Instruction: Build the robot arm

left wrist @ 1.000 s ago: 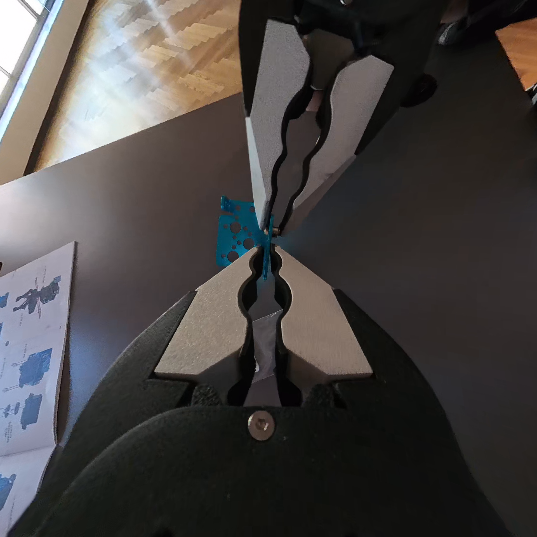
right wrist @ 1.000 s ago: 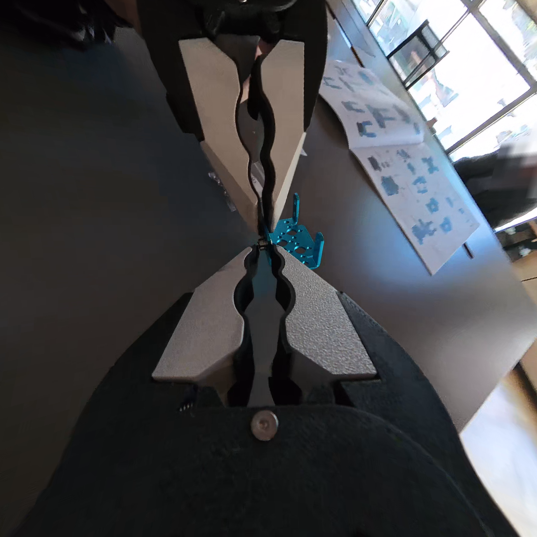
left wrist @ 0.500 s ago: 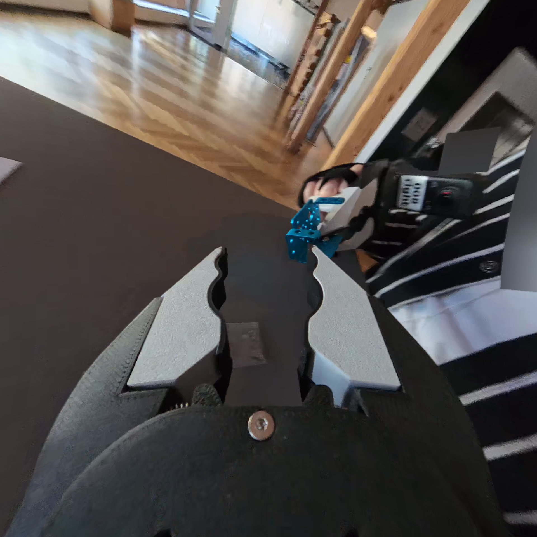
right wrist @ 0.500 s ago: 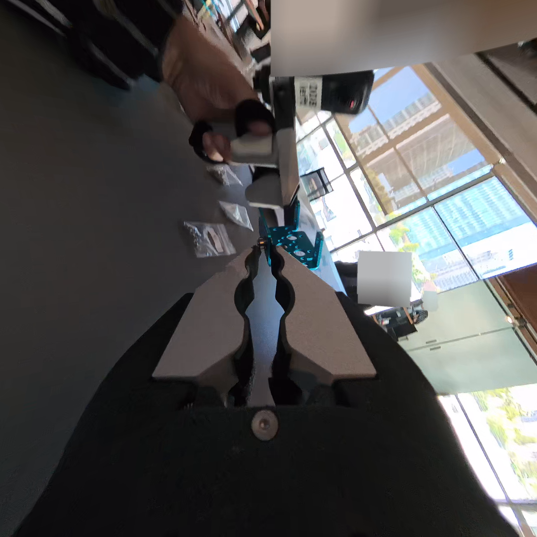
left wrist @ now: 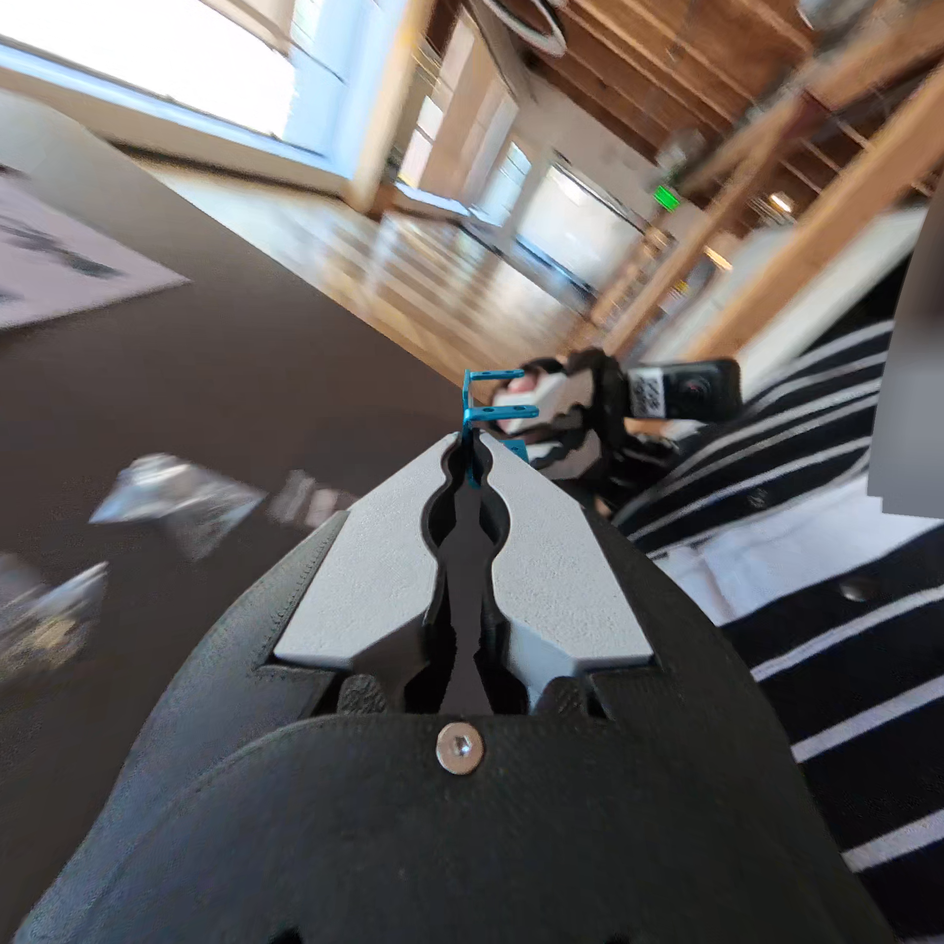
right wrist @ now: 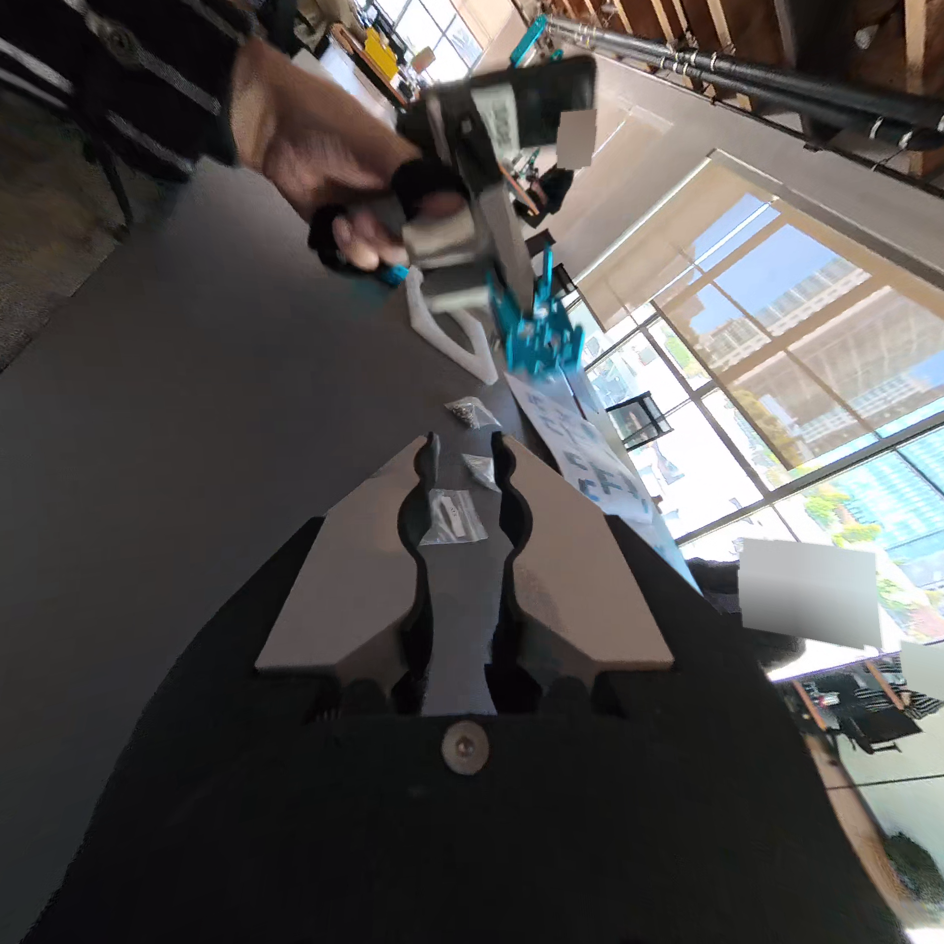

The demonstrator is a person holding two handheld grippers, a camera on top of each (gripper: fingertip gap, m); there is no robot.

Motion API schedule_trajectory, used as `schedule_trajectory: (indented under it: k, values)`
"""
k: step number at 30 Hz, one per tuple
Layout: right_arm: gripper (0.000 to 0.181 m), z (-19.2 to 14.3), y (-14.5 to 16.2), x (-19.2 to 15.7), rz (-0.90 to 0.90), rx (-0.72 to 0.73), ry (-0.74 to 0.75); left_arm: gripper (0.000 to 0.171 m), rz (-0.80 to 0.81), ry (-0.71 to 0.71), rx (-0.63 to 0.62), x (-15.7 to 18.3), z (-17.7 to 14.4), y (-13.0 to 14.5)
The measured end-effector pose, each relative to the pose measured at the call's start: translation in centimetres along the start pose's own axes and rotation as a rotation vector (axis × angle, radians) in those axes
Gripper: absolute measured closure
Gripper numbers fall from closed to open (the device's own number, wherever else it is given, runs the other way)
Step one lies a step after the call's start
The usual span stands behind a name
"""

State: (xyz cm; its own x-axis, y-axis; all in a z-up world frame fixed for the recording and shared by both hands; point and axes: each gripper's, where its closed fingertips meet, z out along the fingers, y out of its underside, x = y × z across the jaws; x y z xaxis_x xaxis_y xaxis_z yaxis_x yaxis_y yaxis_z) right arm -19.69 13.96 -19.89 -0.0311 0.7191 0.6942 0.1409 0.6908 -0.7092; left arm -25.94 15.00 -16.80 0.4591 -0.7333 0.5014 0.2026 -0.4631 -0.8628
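My left gripper [left wrist: 469, 440] is shut on a blue perforated metal bracket [left wrist: 498, 411] and pinches its thin edge at the fingertips, above the dark table [left wrist: 204, 388]. My right gripper [right wrist: 462, 444] is open and empty, its jaws a small way apart, pointing over the table [right wrist: 179, 408]. In the right wrist view the left gripper [right wrist: 503, 286], held by a hand, carries the blurred blue bracket [right wrist: 541, 337] above and beyond my right fingertips. In the left wrist view the right gripper [left wrist: 541, 403] shows just behind the bracket.
Small clear bags of hardware [right wrist: 452, 516] [left wrist: 179, 500] lie on the table. An open instruction booklet [right wrist: 587, 449] [left wrist: 51, 276] lies beside them, with a white foam piece [right wrist: 459, 342] farther off. A person's striped clothing [left wrist: 792, 511] fills the right of the left wrist view. The tips of one gripper are about 8 cm away from the tips of the other.
The bracket has passed from my right gripper to my left. The left gripper shut on it, the right gripper opened and drew back. Both grippers swung upward from the table.
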Motion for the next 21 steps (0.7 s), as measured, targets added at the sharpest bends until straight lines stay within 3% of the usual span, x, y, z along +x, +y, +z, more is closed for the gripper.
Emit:
schedule_trajectory:
  k: [2, 4, 6, 8, 13, 21]
  values:
    - [0.161, 0.1, 0.7, 0.0, 0.002, -0.026, 0.003, 0.171, 0.027, -0.218, 0.163, -1.6, -6.0, -2.0]
    - [0.161, 0.2, 1.1, 0.3, 0.006, -0.043, 0.017, 0.171, 0.107, -0.548, 0.274, -4.1, -14.5, -3.1]
    - [0.161, 0.3, 1.5, 0.4, 0.022, -0.061, 0.025, 0.171, 0.233, -0.907, 0.238, -6.4, -23.1, -2.2]
    - [0.161, 0.5, 2.0, 0.7, 0.018, -0.082, 0.039, 0.171, 0.279, -1.129, 0.154, -7.9, -29.0, -0.4]
    - [0.161, 0.3, 3.5, 1.8, 0.002, -0.161, 0.112, 0.171, 0.325, -1.27, -0.016, -9.9, -33.3, 2.5]
    - [0.161, -0.9, 6.3, 4.4, -0.01, -0.326, 0.266, 0.171, 0.338, -1.192, -0.244, -11.8, -34.1, 6.2]
